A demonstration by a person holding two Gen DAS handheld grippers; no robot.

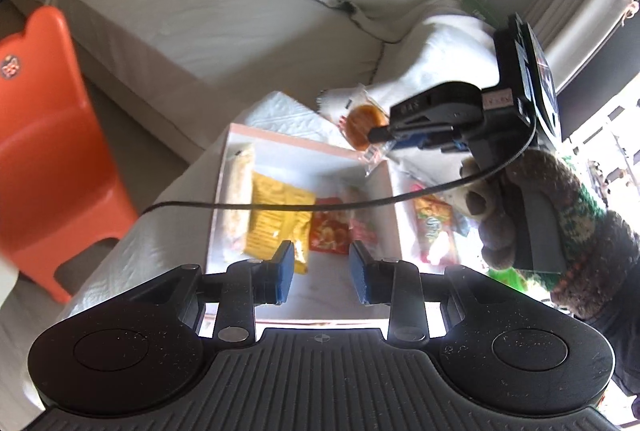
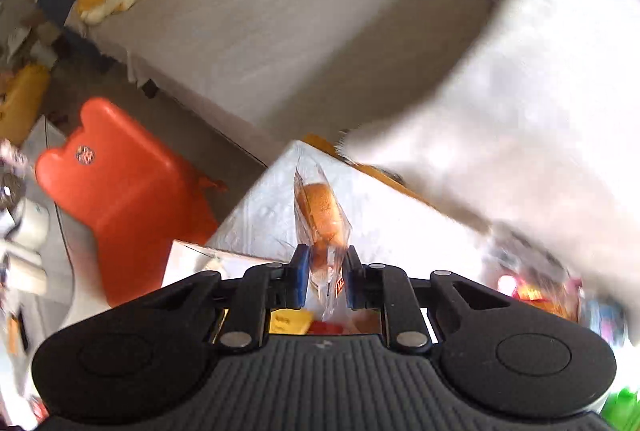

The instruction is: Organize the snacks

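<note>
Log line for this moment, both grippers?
right gripper: shut on cake pack, above box | left gripper: open, empty, over box | yellow pack in box

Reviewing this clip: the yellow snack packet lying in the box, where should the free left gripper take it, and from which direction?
Judging by its pose, the yellow packet lies flat in the box, so its near end, just ahead of the left gripper, looks easiest. Come from above, tilted down, pinching that thin crimped edge; the box walls probably block any sideways approach.
</note>
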